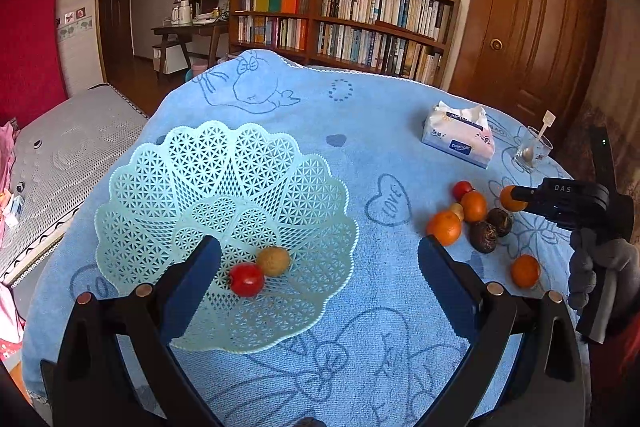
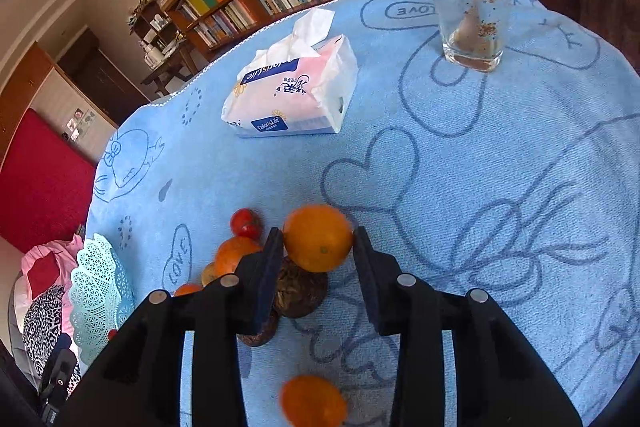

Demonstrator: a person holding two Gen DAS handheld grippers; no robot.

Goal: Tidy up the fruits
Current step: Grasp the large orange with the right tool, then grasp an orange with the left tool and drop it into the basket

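Orange fruit: round orange citrus (image 2: 318, 238) pinched between right gripper (image 2: 318, 247) pads, above the loose fruit pile (image 1: 476, 223).
Left gripper (image 1: 320, 267): spread wide, empty.
Basket: mint-green lattice plastic basket (image 1: 168, 187) at 9 o'clock of pile, containing red tomato (image 1: 247, 279) and brown round fruit (image 1: 273, 260).

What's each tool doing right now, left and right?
Left tool: open, empty, above the basket.
Right tool: shut on an orange.

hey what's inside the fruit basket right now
Two pieces lie in the basket: a red fruit and a brownish round one, touching. The left gripper, open, hides part of the basket's near side, so anything there can't be seen.
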